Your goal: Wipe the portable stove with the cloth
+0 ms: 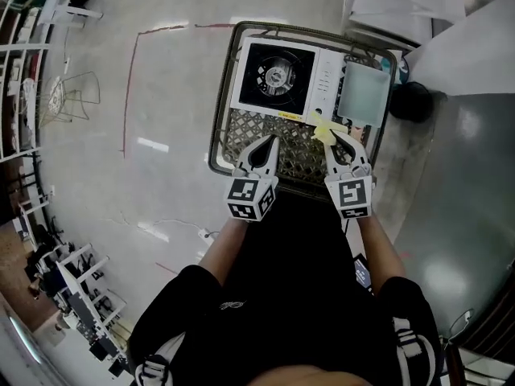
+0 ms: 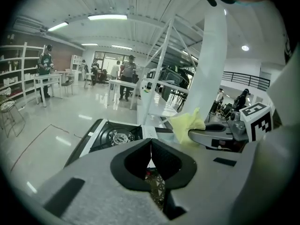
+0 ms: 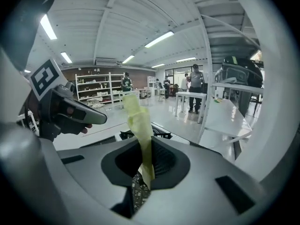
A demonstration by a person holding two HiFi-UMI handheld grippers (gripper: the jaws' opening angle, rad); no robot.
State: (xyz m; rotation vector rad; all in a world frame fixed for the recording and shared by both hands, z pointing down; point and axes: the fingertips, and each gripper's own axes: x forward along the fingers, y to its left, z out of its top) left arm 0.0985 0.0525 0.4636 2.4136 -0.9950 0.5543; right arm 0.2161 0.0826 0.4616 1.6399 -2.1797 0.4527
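My right gripper pinches the yellow cloth between its jaws. The portable stove lies just ahead, slightly left. My left gripper sits alongside, jaws pressed together.

Portable stove in the basket, far half; right of the stove, a panel, perhaps a lid.

Lattice-woven tray, dark rim; pale glossy floor around it. Pale translucent square panel in tray's right part. Black round object just outside tray's right rim. Red tape line on floor, left of tray. White wire rack farther left, shelving at edge. Grey glossy surface at right. Background: person standing by white table; ceiling strip light; wall shelves.
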